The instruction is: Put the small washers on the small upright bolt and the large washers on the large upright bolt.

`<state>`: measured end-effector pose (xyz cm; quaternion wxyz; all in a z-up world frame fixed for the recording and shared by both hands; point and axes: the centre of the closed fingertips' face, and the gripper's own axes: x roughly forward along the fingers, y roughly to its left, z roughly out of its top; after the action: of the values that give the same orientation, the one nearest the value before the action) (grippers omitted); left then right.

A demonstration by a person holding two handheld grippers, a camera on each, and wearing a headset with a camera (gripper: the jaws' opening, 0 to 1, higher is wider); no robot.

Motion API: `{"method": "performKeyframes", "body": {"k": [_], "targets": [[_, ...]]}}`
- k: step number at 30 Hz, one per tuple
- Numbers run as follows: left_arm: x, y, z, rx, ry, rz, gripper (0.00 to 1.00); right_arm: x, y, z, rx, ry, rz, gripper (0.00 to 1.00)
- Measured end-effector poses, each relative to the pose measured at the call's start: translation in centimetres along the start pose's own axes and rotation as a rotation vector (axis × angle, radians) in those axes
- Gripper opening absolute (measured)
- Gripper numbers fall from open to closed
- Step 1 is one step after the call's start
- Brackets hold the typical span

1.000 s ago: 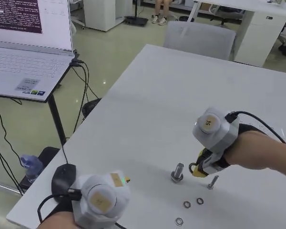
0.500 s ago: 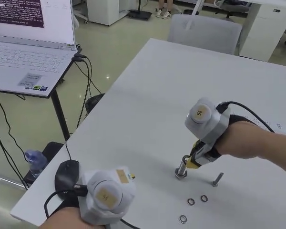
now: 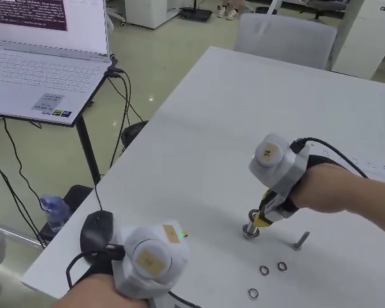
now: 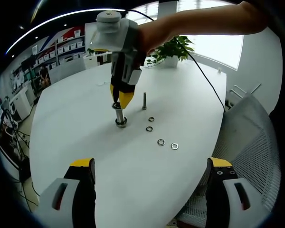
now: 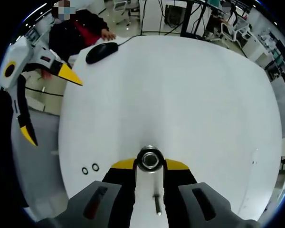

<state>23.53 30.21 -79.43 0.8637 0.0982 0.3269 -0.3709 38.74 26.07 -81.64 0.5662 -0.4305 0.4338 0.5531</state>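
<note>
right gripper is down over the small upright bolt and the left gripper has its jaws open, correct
Not quite. The right gripper is down over the large upright bolt, not the small one. The left gripper view shows the small upright bolt standing free beside it. The left gripper does have its jaws open.

Large washer [image 5: 150, 160] atop upright large bolt [image 4: 119, 116], small bolt [image 4: 144, 100], washers [image 4: 161, 142] nearby

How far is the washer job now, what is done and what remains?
Done: nothing I can confirm; the small bolt is bare. In hand: the right gripper holds what looks like a large washer at the top of the large bolt. Still to do: four washers lie on the table.
</note>
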Motion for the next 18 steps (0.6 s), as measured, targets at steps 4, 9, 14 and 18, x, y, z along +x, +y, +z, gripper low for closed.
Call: {"method": "performKeyframes", "body": {"k": [4, 9, 14, 18], "targets": [[0.0, 0.1, 0.1, 0.003, -0.003, -0.002, 0.98, 0.4, 0.0, -0.3, 0.003, 0.009, 0.007, 0.21], [0.1, 0.2, 0.2, 0.002, -0.005, -0.002, 0.98, 1.0, -0.1, -0.4, -0.001, 0.019, 0.008, 0.21], [0.1, 0.1, 0.2, -0.002, -0.006, -0.004, 0.98, 1.6, 0.0, -0.4, -0.005, 0.030, 0.007, 0.21], [0.0, 0.0, -0.1, 0.000, 0.001, -0.005, 0.98, 2.3, 0.0, -0.5, -0.010, 0.039, 0.011, 0.21]]}}
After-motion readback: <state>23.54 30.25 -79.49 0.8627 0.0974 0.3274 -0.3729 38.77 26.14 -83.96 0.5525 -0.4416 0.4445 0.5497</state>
